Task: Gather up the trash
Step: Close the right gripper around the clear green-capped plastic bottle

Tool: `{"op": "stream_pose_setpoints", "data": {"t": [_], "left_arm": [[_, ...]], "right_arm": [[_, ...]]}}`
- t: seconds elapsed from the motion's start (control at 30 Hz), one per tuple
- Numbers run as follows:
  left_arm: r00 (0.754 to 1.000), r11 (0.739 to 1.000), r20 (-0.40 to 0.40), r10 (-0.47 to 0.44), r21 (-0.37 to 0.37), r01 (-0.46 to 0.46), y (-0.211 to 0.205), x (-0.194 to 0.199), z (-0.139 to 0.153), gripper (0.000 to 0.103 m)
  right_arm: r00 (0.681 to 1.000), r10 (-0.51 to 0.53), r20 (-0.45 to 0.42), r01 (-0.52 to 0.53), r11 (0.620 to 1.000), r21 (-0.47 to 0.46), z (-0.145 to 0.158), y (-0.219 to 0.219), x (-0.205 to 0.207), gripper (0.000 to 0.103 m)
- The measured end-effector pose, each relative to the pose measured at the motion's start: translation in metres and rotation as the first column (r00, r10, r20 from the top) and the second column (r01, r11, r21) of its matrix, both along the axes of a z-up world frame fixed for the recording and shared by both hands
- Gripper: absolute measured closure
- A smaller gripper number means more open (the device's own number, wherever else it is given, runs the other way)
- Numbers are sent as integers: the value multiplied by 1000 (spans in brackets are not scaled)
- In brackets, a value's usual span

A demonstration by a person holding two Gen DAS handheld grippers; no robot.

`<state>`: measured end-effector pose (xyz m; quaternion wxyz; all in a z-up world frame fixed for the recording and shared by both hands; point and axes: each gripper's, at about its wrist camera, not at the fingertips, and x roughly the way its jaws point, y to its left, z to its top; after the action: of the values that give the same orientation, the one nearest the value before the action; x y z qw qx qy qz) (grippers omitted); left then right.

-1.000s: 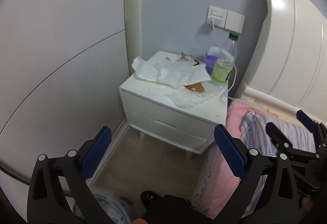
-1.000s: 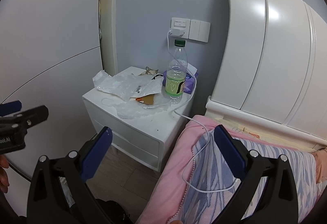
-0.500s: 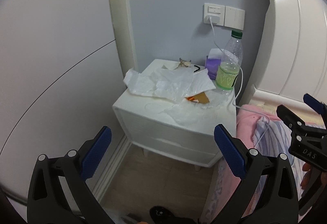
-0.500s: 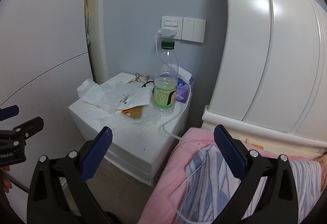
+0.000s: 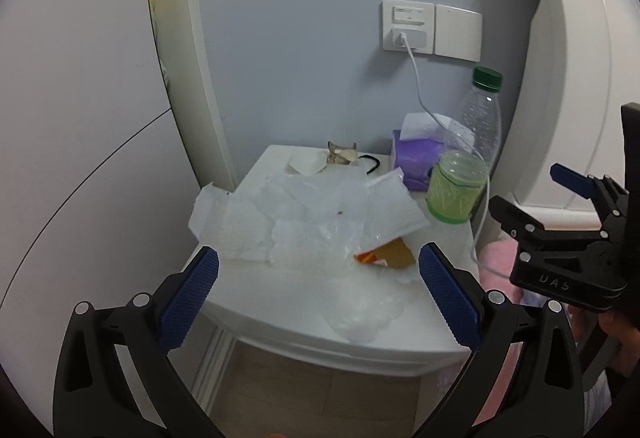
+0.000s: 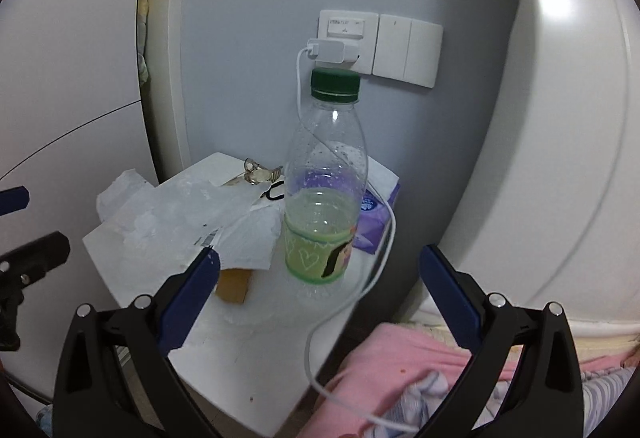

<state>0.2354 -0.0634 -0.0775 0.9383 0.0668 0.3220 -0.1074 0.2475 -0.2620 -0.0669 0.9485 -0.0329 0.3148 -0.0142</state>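
grey-blue wall and a white nightstand (image 5: 280, 302) fill the left wrist view, with a white headboard (image 5: 568, 78) rising at the right. crumpled white paper (image 5: 304, 214) is spread across the middle of the top, a small orange wrapper (image 5: 386, 256) is tucked under its near right edge, and a clear plastic film (image 5: 360, 310) lies in front of that. a plastic bottle (image 5: 466, 166) with a green cap stands upright at the right rear, just beside a purple tissue pack (image 5: 414, 162); a white charging cable (image 5: 424, 106) runs from the wall socket (image 5: 408, 24) down behind the bottle. the left gripper (image 5: 318, 286) is held above the near edge with its jaws wide apart and nothing between them, while the right gripper (image 5: 536, 194) is seen at the right edge, also parted and empty. in the right wrist view the same nightstand (image 6: 248, 366) is seen from the bed side, where a pink blanket (image 6: 400, 370) lies below. the bottle (image 6: 324, 198) stands directly ahead between the spread jaws of the right gripper (image 6: 318, 284), not touched. the cable (image 6: 372, 270) hangs in front of the bottle's right side and trails onto the blanket. the paper (image 6: 180, 210) and wrapper (image 6: 234, 284) lie to the bottle's left.
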Motion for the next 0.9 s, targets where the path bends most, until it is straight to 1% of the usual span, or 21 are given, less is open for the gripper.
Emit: {"op": "stream_pose_setpoints", "data": {"t": [0.17,0.33,0.6,0.73,0.9], "left_arm": [[999,999,-11,-34,-35,34,1,35,-11,6],[994,993,-19,-109,-52,108,-5,56,-21,6],[981,979,-16,-194,-60,193,-26,70,-28,6],[968,966,-14,-251,-70,249,-35,77,-32,6],[958,956,-21,-285,-82,283,-41,86,-36,6]], "right_arm": [[1000,-3,-9,3,1000,5,-13,1,26,6],[1000,-11,-24,11,1000,2,-26,3,44,6],[999,-22,-42,22,1000,-2,-42,5,60,6],[999,-27,-43,27,1000,-5,-47,4,65,6],[999,-30,-43,30,1000,-6,-51,1,72,6]]}}
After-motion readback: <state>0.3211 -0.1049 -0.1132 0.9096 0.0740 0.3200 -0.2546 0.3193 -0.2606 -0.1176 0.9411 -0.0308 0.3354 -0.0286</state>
